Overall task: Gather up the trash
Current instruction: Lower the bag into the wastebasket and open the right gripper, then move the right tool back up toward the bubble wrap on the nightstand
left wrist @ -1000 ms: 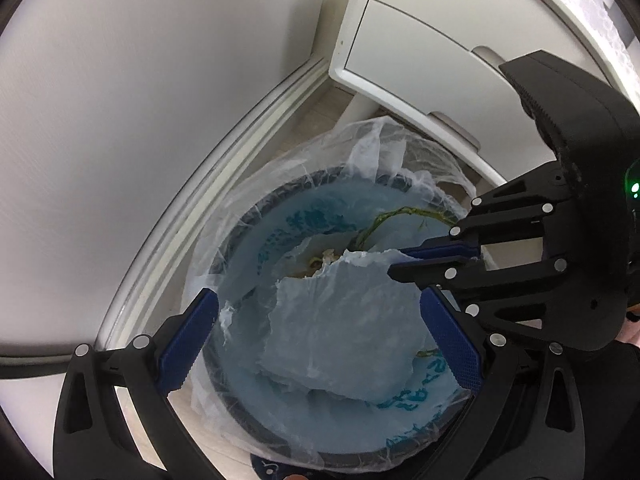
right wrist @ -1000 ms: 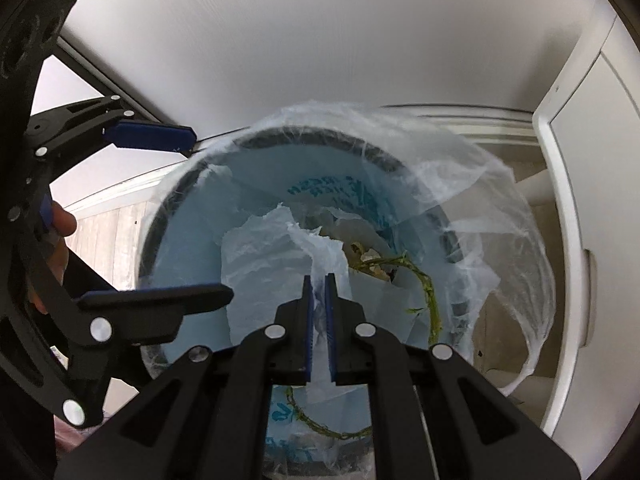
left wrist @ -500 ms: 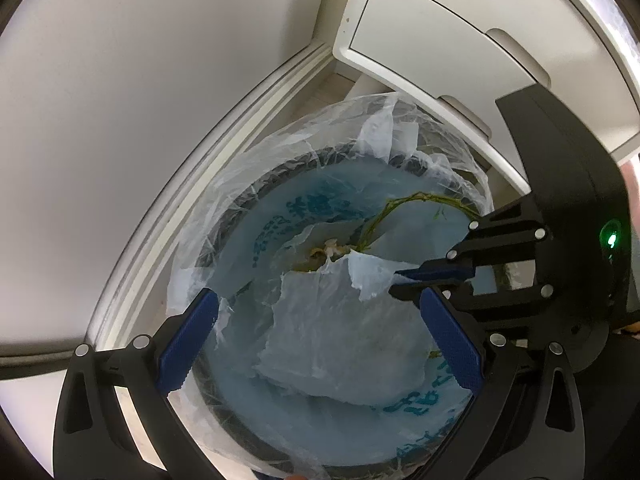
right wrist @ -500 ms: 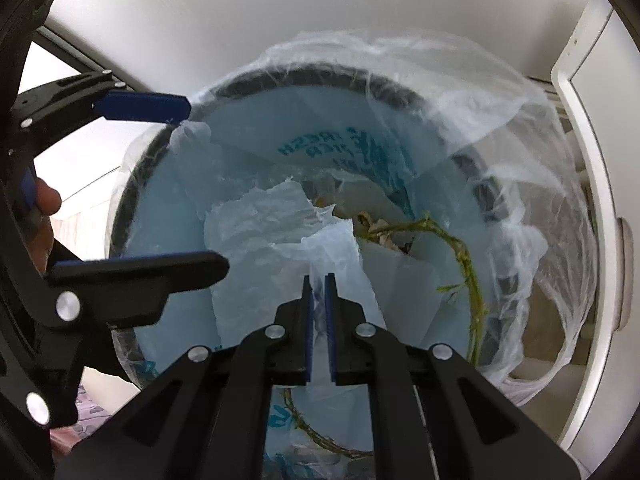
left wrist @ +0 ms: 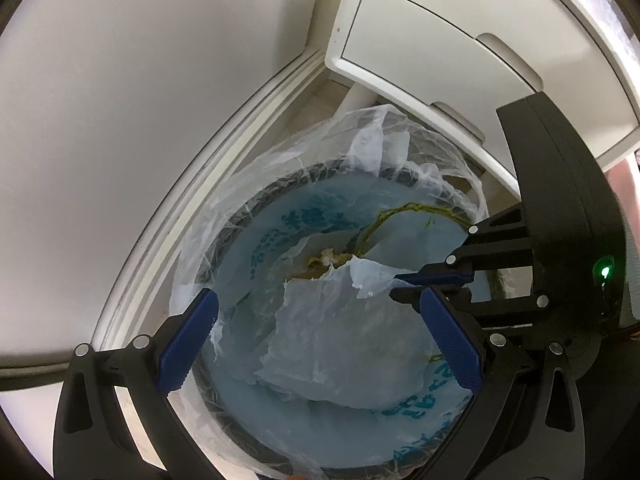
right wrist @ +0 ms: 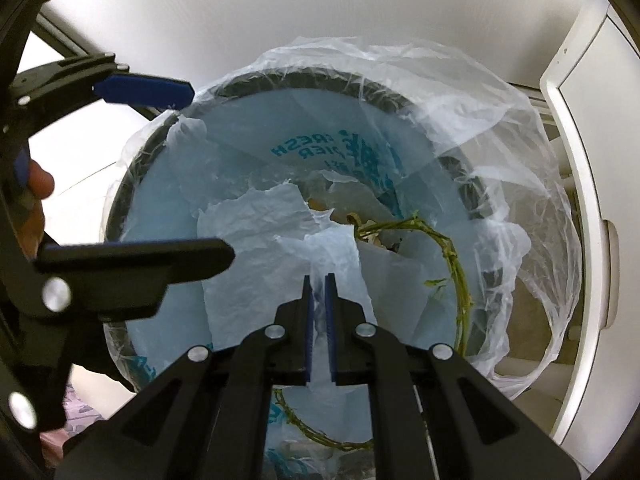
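Two grippers over one round dark trash bin [left wrist: 224, 240], lined with a clear plastic liner [left wrist: 280, 160] folded out over the rim.

Left gripper [left wrist: 320, 336], at the bottom of the left wrist view: fingers [left wrist: 188, 340] spread wide, blue pads well apart, nothing grasped. Left pad just at the liner edge on the lower left of the rim; whether touching the film, cannot tell. Right pad over the bin mouth, low right of centre.

Right gripper [right wrist: 319, 320], at the bottom centre of the right wrist view: fingers [right wrist: 307, 328] clenched almost together, a thin crumpled sheet of pale blue plastic [right wrist: 320, 252] pinched between the pads. Sheet running up from the pads into the middle of the frame and spreading left over the bin contents. Same grip seen from the side at centre right of the left wrist view, with a torn corner of the sheet [left wrist: 360, 280] at the fingertips.

Inside the bin: a light blue bag with teal print [right wrist: 352, 152] against the inner wall, a green stem [right wrist: 452, 256] curling down the right side, some yellowish scraps [left wrist: 328, 258] near the centre.

Behind the bin: white wall [left wrist: 120, 100] at upper left, white cabinet [left wrist: 420, 40] at upper right. Part of a hand [right wrist: 36, 192] at the left edge of the right wrist view.
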Demonstrator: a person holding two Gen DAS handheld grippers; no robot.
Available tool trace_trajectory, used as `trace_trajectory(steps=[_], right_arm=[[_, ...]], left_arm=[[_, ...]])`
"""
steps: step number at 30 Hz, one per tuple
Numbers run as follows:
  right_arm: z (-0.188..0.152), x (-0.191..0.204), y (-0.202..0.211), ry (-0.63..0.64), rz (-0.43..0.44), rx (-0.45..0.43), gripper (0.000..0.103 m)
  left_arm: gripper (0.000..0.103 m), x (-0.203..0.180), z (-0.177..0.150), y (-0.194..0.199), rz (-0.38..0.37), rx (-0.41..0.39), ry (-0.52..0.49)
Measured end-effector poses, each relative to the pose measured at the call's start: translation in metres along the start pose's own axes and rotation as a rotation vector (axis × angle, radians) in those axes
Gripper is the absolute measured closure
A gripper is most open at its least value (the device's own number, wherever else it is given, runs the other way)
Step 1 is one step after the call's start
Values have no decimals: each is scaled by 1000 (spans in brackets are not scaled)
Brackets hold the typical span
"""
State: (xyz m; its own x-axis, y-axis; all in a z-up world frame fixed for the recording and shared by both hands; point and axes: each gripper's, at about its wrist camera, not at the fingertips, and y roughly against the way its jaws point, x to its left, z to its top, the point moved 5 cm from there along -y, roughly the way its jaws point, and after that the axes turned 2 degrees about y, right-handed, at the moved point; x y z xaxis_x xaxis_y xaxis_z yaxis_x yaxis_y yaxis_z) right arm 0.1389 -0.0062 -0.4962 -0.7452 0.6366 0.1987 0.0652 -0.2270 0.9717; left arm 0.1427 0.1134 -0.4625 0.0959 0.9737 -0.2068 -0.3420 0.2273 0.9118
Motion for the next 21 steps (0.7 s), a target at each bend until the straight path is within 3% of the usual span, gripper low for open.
trace_trajectory(steps=[2,3,4,6,13,21], right_arm=[[-1,3,2,21,-5,-1,93],[-1,5,4,32,-8,-5,75],[0,11,9,31,-11,-12,46],[2,16,25,38,-4,-37,24],[3,21,43,75,-47,-108,7],[5,19,82,93,-86,-206,7]], left_arm=[[5,3,-1,1,5,0,14],[5,5,0,2,6,2,19],[5,6,0,2,6,3,23],[5,7,0,5,5,-3,24],[5,7,-3,8,16,1,20],[5,1,-5,36,13,-35,36]])
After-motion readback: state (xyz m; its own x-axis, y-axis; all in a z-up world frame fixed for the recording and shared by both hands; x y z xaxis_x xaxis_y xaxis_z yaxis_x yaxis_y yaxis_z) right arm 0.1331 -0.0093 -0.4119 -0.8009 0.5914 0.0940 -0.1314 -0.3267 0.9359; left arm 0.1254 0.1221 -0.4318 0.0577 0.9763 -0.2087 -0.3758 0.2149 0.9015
